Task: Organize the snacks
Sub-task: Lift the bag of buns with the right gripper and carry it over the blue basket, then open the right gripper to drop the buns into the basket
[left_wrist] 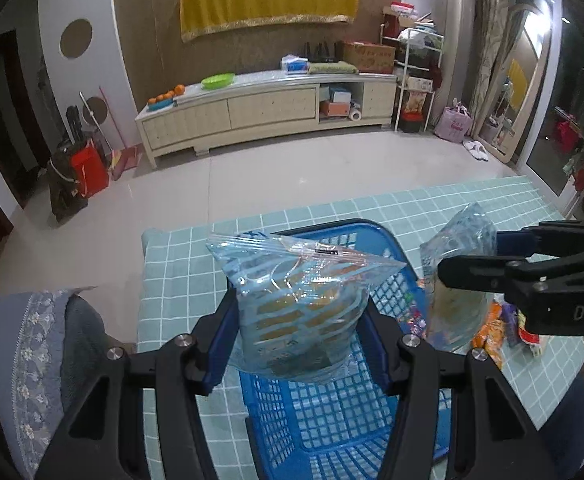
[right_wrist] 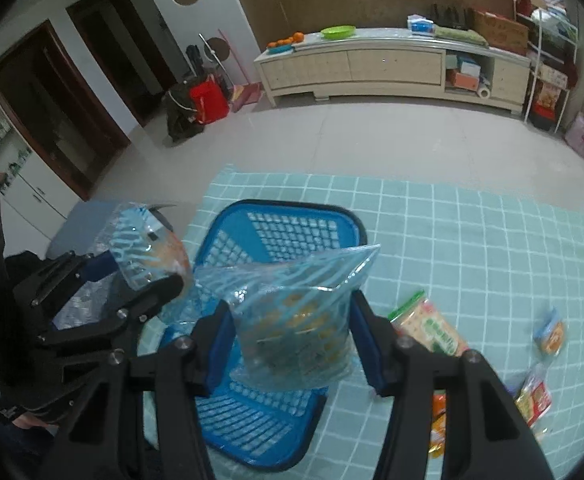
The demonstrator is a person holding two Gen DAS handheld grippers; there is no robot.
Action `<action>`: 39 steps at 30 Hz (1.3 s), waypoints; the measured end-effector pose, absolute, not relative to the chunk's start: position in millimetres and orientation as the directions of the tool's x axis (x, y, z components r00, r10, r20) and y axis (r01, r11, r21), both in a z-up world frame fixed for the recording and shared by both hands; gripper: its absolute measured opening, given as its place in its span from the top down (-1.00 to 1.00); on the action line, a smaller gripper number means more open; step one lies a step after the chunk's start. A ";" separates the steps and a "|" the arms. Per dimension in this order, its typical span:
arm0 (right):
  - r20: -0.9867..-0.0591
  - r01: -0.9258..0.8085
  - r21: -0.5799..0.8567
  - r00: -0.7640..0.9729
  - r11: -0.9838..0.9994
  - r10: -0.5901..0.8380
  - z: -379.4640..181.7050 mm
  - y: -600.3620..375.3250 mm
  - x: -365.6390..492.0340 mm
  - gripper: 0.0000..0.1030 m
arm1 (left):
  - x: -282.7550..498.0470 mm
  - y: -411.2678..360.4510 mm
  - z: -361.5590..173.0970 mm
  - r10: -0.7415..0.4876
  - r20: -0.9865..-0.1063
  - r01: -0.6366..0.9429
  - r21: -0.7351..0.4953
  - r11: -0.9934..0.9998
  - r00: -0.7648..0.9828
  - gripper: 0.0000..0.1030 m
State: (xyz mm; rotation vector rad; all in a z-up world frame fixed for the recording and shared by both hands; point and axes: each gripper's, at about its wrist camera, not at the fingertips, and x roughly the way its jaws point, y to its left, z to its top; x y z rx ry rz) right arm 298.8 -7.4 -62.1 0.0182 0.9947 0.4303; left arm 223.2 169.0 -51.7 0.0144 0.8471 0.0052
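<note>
Blue-padded fingers [left_wrist: 215,344] of left gripper [left_wrist: 298,344] pinch clear blue-striped snack bag [left_wrist: 300,312] above blue plastic mesh basket [left_wrist: 332,420]. Right gripper [right_wrist: 292,344] clamps second clear blue-striped bag [right_wrist: 292,320] over same basket. Loose colourful snack packets [right_wrist: 432,328] lie beside, on teal checked tablecloth [right_wrist: 472,240].

Black tongs [left_wrist: 298,332], blue finger pads [left_wrist: 219,344], silver screws [left_wrist: 183,340].
</note>
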 end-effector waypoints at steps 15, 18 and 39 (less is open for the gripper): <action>-0.835 -0.363 0.186 0.431 0.913 0.342 -69.4 8.5 329.5 -0.16 | 263.0 190.2 -75.8 -0.010 -0.772 -0.008 -0.020 1.000 0.635 -0.05; -0.839 -0.364 0.199 0.417 0.910 0.350 -70.5 9.8 336.9 -0.19 | 268.5 187.5 -76.0 -0.005 -0.768 0.008 0.001 1.000 0.641 -0.11; -0.819 -0.287 0.141 0.504 0.948 0.274 -26.4 -42.2 285.6 -0.78 | 219.5 164.4 -21.1 0.038 -0.733 -0.019 0.033 0.999 0.679 -0.51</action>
